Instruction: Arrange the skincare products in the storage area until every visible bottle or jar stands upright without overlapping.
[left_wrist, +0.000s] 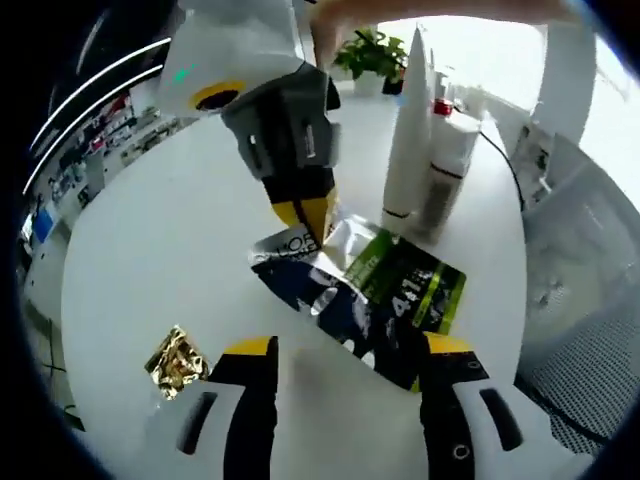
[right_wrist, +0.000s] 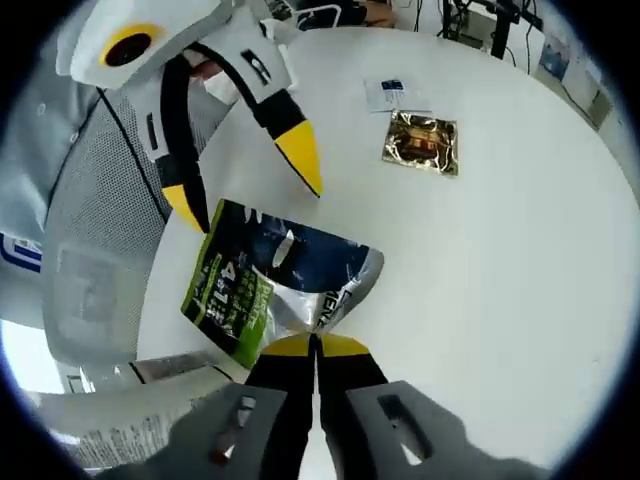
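Right gripper (right_wrist: 315, 345) fingers pinching foil pouch (right_wrist: 275, 290) edge on bench (right_wrist: 500, 280); left gripper (left_wrist: 345, 355) fingers spread beside pouch; gold sachet (right_wrist: 421, 142) apart.

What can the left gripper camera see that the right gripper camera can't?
The left gripper view alone has a potted plant and a tall white bottle standing upright. The right gripper view alone has a small white packet beyond the gold one. Both share the white table, the dark and green pouch pinched by the right gripper, the gold sachet and the left gripper, open.
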